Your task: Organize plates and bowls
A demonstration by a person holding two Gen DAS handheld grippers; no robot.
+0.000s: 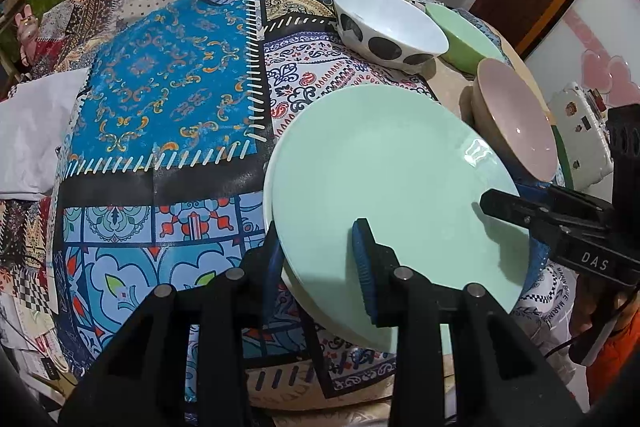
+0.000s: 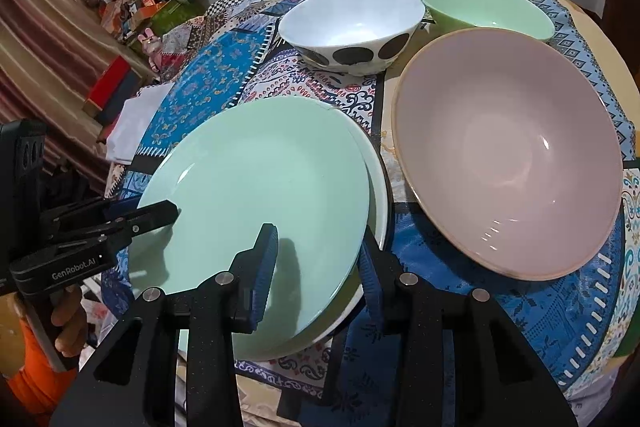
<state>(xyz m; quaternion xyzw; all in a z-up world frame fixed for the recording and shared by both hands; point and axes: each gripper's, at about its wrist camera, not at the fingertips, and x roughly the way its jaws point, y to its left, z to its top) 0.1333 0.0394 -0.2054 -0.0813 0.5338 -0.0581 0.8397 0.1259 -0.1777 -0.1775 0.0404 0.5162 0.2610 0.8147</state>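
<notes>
Both hand-held grippers, left (image 1: 320, 263) and right (image 2: 316, 267), are pinched on the stacked green plates (image 2: 256, 187); three bowls are judged unsorted.

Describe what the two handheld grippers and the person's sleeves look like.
Both grippers are matte black plastic with angular, triangular-cutout fingers, silver round pins and ribbed blue pads. The left gripper reads "GenRobot.AI" in white on its side; the right gripper reads "DAS". A bright orange sleeve shows at the left hand, another orange sleeve at the right, beside a thin dark cable.
</notes>
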